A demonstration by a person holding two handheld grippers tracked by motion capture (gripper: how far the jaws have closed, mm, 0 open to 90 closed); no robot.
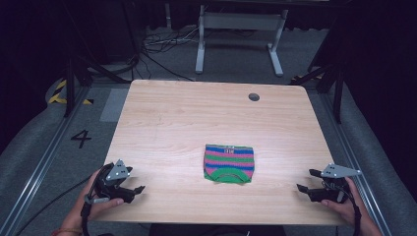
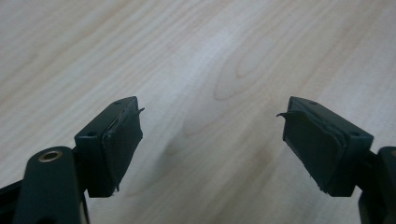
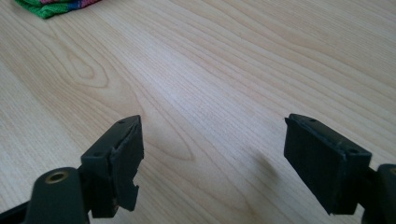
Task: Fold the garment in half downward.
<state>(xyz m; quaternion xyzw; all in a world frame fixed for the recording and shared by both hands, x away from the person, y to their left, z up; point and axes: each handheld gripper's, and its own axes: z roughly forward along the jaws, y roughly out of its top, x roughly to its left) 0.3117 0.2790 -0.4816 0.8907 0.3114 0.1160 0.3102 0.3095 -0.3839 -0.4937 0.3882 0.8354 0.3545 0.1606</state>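
Note:
A folded knitted garment (image 1: 229, 163) with blue, pink and green stripes lies flat near the middle front of the wooden table (image 1: 196, 118). Its green edge (image 3: 44, 8) peeks in at the top left of the right gripper view. My left gripper (image 1: 139, 191) rests at the table's front left corner, held in a hand, jaws wide apart with only bare wood between them (image 2: 210, 135). My right gripper (image 1: 304, 182) sits at the front right edge, also open and empty (image 3: 212, 149). Both point inward toward the garment and stand well apart from it.
A round grey cable hole (image 1: 253, 97) sits in the table's far right part. Beyond the table stand a white desk frame (image 1: 241, 29) and loose cables (image 1: 162, 46) on the grey floor. Metal rails run along both sides.

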